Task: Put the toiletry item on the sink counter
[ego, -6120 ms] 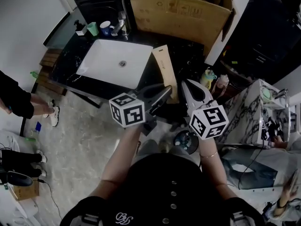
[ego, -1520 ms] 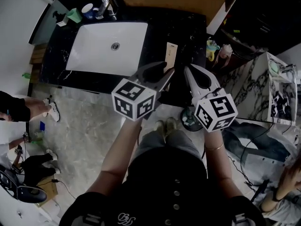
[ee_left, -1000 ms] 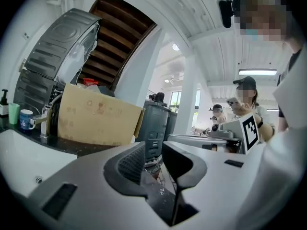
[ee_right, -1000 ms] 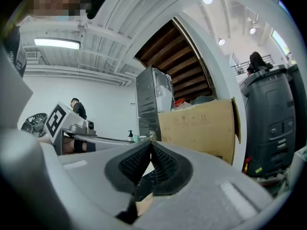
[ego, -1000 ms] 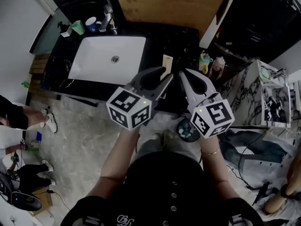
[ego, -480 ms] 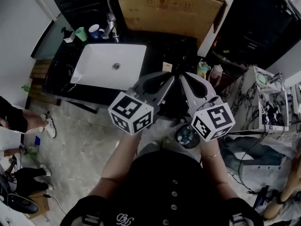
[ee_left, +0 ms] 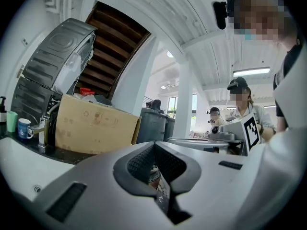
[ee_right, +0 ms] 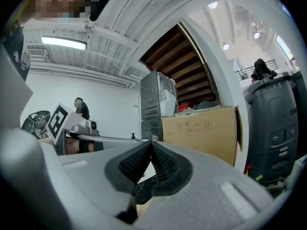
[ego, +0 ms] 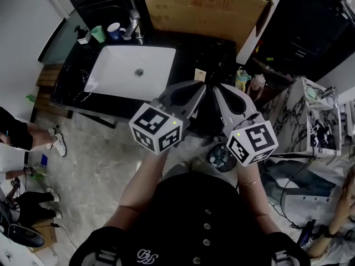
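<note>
Toiletry box (ego: 200, 74): pale, lying flat on the black table (ego: 222, 51), only its far end visible, at 12 o'clock from both grippers' tips and not gripped by either. Left gripper (ego: 198, 87): fingers pressed together at the tips, nothing between them. Right gripper (ego: 216, 88): fingers likewise closed tip to tip, empty. Both held side by side above the table's near edge, tips near each other. White sink basin (ego: 133, 71) at 9 o'clock from the box, apart from it. Faucet (ego: 133, 24), mug (ego: 115, 31) and green cup (ego: 98, 33) at 11 o'clock of the basin. Large cardboard box (ego: 199, 10) at 12 o'clock, along the table's far edge.
</note>
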`<state>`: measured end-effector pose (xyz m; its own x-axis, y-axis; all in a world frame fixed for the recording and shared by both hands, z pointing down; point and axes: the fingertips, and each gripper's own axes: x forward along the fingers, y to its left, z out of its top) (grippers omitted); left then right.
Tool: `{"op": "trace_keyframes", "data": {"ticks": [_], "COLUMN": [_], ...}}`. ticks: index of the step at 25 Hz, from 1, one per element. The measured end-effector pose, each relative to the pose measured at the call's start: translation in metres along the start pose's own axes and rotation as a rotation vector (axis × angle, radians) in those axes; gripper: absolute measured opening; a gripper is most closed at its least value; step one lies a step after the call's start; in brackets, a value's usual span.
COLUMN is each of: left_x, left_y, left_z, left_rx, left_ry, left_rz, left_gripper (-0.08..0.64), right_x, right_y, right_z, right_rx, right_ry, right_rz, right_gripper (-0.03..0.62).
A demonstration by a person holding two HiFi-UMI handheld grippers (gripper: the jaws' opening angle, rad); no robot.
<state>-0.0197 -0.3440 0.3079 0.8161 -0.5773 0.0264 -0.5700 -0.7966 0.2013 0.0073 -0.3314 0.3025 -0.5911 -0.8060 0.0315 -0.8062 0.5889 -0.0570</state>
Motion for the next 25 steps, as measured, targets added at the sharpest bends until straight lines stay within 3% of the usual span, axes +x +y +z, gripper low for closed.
{"op": "trace_keyframes", "data": {"ticks": [25], "left_x": [-0.002], "left_y": [0.000], "left_z": [-0.012], "left_rx": [-0.037], "left_ry": [0.029], "left_rz": [-0.010], "left_gripper": [0.011], "right_x": [0.001], "right_y": [0.005], "right_z": [-0.011], "right_rx": [-0.012], "right_ry": [0.033], "right_rz": [0.010], "right_gripper": [0.003]}}
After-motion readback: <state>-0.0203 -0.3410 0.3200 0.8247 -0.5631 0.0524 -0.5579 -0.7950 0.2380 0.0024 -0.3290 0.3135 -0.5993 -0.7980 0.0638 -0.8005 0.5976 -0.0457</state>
